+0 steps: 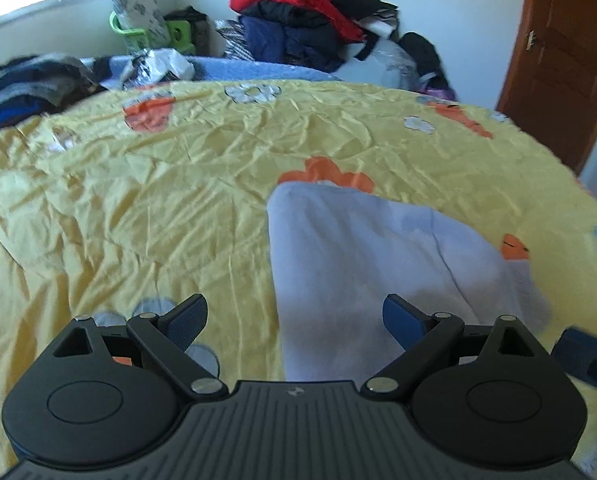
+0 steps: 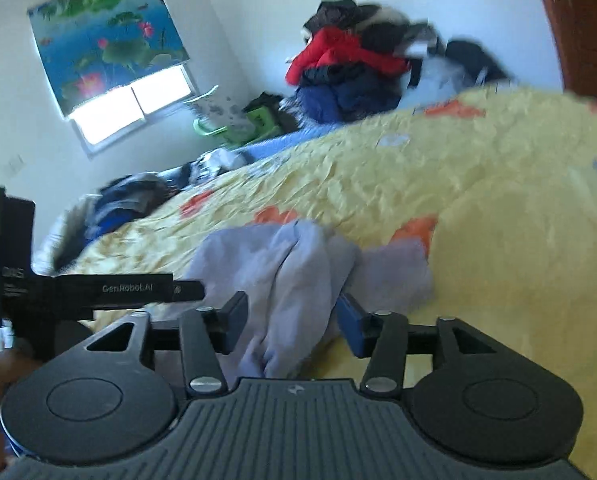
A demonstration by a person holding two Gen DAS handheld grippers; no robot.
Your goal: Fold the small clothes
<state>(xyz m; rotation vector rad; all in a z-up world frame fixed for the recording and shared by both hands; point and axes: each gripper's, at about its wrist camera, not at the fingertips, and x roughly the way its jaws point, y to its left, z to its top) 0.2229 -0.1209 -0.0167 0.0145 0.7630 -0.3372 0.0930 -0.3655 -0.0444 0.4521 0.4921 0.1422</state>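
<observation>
A pale lilac garment (image 1: pixel 358 248) lies on the yellow flowered bed cover (image 1: pixel 138 208), flattened, with a fold line down its right side. My left gripper (image 1: pixel 294 316) hovers open over its near end; the left finger is above bare cover and the right finger above the cloth, and nothing is pinched. In the right wrist view the same garment (image 2: pixel 290 264) is bunched into folds and a hanging fold runs between the fingers of my right gripper (image 2: pixel 292 320). Its jaws stand apart around the cloth without pressing on it. The left gripper's black body (image 2: pixel 98 288) shows at the left of that view.
A heap of red, navy and black clothes (image 1: pixel 298 20) sits beyond the bed's far edge. Dark clothes (image 1: pixel 30 84) and a plastic bag (image 1: pixel 158 66) lie at the bed's far left. A green stool (image 1: pixel 138 32) stands by the window; a wooden door (image 1: pixel 558 60) is at right.
</observation>
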